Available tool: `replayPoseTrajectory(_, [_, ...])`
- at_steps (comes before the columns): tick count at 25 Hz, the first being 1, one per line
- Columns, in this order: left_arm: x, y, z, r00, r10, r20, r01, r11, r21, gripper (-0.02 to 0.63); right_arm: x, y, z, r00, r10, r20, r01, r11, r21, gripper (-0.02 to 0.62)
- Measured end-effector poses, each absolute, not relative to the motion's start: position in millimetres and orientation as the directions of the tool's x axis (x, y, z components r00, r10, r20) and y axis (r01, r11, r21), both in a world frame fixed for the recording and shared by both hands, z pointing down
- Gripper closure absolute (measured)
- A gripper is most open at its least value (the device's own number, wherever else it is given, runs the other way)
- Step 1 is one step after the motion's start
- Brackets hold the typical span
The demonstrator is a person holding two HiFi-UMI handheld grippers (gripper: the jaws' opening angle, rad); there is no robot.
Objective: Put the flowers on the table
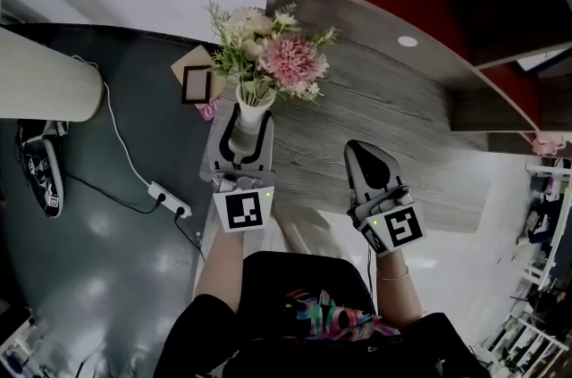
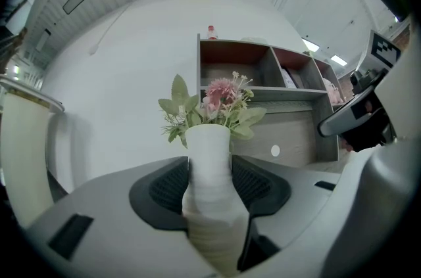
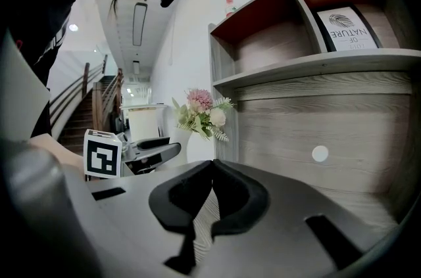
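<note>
Left tongs [image 2: 209, 171] gripping white vase [image 2: 209, 139], flowers [image 2: 220, 94] above

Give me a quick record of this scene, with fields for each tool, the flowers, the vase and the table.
left tool: shut on the vase
right tool: shut, empty, over the table
flowers: pink and cream, upright in the vase
vase: white, at the table's left edge; contact with the top unclear
table: grey wood grain
</note>
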State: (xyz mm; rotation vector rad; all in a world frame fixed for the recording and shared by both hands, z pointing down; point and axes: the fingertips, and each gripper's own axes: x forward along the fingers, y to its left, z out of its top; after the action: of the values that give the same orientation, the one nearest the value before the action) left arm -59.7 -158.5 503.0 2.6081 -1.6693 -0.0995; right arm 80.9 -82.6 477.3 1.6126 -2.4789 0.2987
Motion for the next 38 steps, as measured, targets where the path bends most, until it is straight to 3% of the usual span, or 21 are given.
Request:
replayPoseTrajectory(3, [-59, -158, 502, 0.448, -0.894, -0.016, -0.894, -0.448, -0.02, 0.385, 77, -85, 475, -0.405, -0.881, 0.244, -0.914, 0.398, -0.078, 0.58])
replayPoseTrajectory(5, [-60, -159, 503, 0.437, -0.899, -0.02, -0.899, -0.437, 0.015, 0.383, 75, -89, 476, -0.407, -0.88, 0.243, -0.913, 0.4, -0.08, 0.58])
replayPoseTrajectory(9, [-54, -163, 507, 0.518, -0.854, 0.055, -0.819, -0.513, -0.257, 0.383, 77, -99, 483, -0.408, -0.876, 0.258, -0.913, 0.398, -0.091, 0.579])
replayPoseTrajectory(14, [-60, -136, 502, 0.414, -0.91, -0.016, -0.907, -0.414, 0.078, 0.385, 79, -77, 478, -0.414, -0.875, 0.251, -0.91, 0.407, -0.084, 0.578])
replayPoseTrajectory(18, [-60, -114, 498, 0.507, -0.861, 0.033, -0.836, -0.5, -0.225, 0.384, 73, -59, 479, -0.428, -0.867, 0.256, -0.903, 0.423, -0.075, 0.578])
replayPoseTrajectory(19, [-63, -111, 498, 0.507, -0.861, 0.032, -0.835, -0.501, -0.227, 0.385, 69, -58, 479, -0.432, -0.866, 0.251, -0.901, 0.427, -0.076, 0.578])
replayPoseTrajectory(23, [-78, -102, 501, 0.422, -0.906, -0.008, -0.905, -0.422, 0.057, 0.385, 57, -55, 476, -0.436, -0.868, 0.239, -0.899, 0.43, -0.08, 0.578])
replayPoseTrajectory(38, [-74, -99, 503, 0.412, -0.911, -0.004, -0.91, -0.412, 0.04, 0.383, 70, -50, 484, -0.442, -0.859, 0.258, -0.896, 0.435, -0.087, 0.578])
